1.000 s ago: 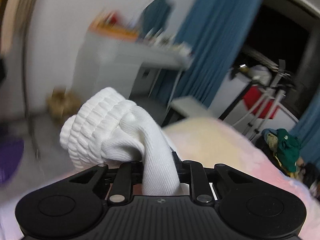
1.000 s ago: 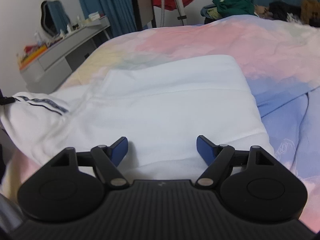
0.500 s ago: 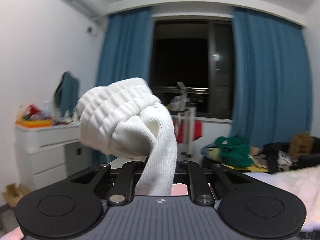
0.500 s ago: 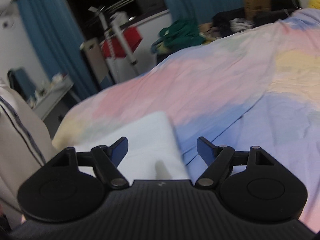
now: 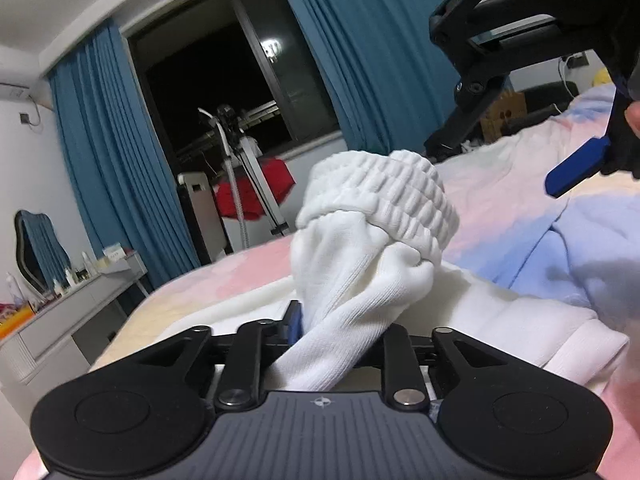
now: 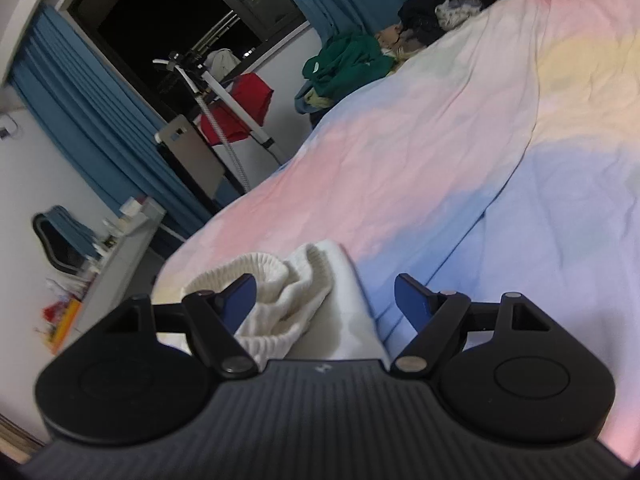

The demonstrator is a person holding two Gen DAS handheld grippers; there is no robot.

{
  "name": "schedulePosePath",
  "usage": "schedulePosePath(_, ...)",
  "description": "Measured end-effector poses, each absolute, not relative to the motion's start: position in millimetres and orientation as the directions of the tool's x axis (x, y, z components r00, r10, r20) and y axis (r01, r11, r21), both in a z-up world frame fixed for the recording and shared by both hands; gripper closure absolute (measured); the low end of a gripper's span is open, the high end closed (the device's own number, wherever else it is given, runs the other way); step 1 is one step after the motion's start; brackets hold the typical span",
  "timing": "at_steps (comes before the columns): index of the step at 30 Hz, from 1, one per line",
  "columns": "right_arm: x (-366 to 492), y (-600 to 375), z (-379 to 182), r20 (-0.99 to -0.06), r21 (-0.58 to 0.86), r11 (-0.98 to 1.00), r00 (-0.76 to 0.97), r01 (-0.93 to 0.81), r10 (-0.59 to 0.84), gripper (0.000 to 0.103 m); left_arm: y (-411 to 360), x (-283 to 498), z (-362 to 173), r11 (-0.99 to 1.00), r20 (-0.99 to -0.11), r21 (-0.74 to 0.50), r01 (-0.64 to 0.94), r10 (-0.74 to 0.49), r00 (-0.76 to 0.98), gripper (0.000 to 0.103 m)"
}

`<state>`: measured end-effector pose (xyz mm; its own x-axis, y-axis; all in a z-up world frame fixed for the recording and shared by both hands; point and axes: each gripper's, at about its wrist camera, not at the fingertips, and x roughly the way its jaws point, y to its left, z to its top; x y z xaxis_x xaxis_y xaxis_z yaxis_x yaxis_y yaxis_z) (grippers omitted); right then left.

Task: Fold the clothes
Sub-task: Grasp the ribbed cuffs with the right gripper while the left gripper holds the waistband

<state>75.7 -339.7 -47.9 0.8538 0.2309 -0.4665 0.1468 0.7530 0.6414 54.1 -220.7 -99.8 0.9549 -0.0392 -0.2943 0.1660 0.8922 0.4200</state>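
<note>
Since half a second ago the left gripper (image 5: 336, 344) has dropped from facing the window toward the bed (image 5: 600, 232), fingers pinched on the white sleeve (image 5: 360, 280), ribbed cuff bunched above. The right gripper (image 6: 326, 300) now hovers over that cuff (image 6: 280, 276), fingers spread wide, left fingertip (image 6: 240, 296) beside the knit; whether they touch is unclear.

White letters "DAS" stand on the right tongs (image 5: 576, 168), upper frame

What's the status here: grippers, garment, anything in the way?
Left gripper shut on white ribbed cuff. Right gripper open, empty, above the cuff. Folded white garment on pastel bedsheet. Nothing blocking.
</note>
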Motion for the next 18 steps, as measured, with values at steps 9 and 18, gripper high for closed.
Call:
schedulePosePath(9, 77.9, -340.8, -59.4, -0.394, 0.795, 0.600, 0.827, 0.089, 0.400, 0.023, -173.1, 40.9, -101.0, 0.778, -0.470, 0.525, 0.345, -0.074, 0.880, 0.024)
schedulePosePath(18, 78.3, -319.9, -69.9, -0.389, 0.851, 0.520, 0.750, 0.071, 0.535, 0.023, -77.4, 16.4, -94.1, 0.887, -0.485, 0.422, 0.188, 0.045, 0.874, 0.023)
